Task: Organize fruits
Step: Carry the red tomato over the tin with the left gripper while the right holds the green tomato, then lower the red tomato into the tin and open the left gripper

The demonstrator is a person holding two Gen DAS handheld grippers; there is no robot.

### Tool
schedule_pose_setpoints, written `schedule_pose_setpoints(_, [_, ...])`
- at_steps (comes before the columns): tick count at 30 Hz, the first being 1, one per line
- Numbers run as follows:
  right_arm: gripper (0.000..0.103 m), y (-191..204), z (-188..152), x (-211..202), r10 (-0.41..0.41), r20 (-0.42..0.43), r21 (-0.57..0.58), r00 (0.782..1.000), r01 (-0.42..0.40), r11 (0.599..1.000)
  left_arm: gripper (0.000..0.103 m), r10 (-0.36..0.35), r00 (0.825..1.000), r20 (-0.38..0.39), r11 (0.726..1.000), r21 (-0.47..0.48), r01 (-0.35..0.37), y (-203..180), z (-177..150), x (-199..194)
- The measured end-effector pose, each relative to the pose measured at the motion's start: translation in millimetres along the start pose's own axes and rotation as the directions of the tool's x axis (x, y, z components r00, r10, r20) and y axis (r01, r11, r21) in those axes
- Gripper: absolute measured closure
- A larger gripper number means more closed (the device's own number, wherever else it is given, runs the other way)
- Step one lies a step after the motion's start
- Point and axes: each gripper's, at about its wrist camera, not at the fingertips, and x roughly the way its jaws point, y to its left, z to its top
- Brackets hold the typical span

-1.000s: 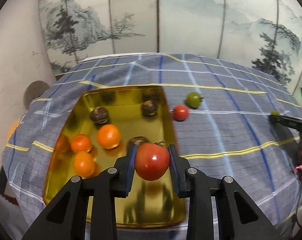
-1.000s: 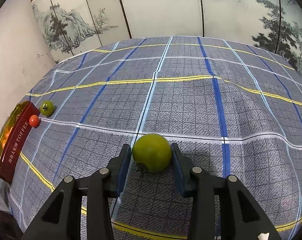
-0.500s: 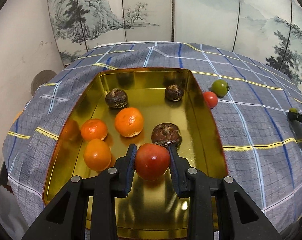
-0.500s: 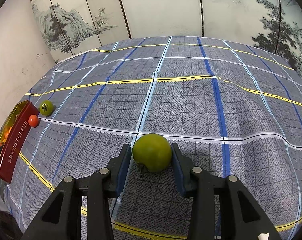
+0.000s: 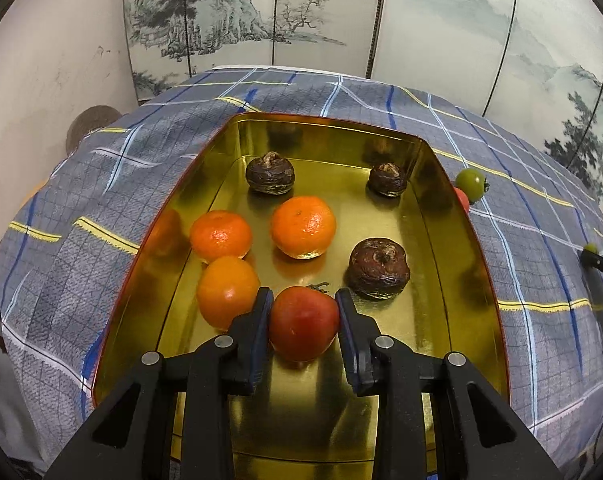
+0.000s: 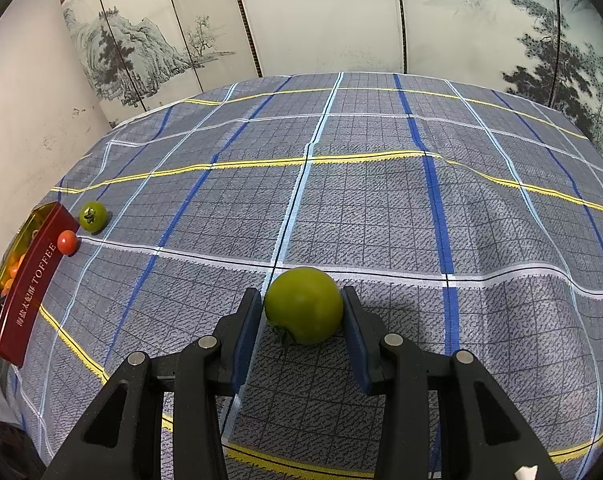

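Left wrist view: the left gripper (image 5: 303,322) pinches a red tomato (image 5: 303,324) over the tin (image 5: 477,264), which holds three oranges (image 5: 303,226) and three brown fruits (image 5: 378,268), its near floor bare. Right wrist view: the right gripper (image 6: 303,306) pinches a green tomato (image 6: 303,305) on the cloth (image 6: 381,200), well apart from the tin (image 6: 25,292); two small tomatoes (image 6: 92,216) lie beside its wall.

Desk (image 6: 381,208): covered all over by a grey-blue checked cloth (image 5: 533,240) with blue, white and yellow lines; the cloth lies in soft folds.
Tin (image 5: 433,184): gold inside, red outside, lettered TOFFEE; it stands on the cloth at the desk's left edge.
Small red tomato (image 6: 67,241): on the cloth, touching the tin's outer wall.
Small green tomato (image 6: 92,216): on the cloth just beside the red one, stem end up.
Large green tomato (image 6: 303,305): on the cloth, well apart from the tin.
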Motion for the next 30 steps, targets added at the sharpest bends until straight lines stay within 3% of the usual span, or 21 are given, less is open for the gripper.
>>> schedule_pose_setpoints(30, [0.063, 1.6, 0.2, 0.3, -0.002, -0.001, -0.004, 1.0, 0.002, 1.0, 0.069, 0.035, 0.999, 0.031, 0.999, 0.035, -0.036, -7.1, 12.1, -8.2])
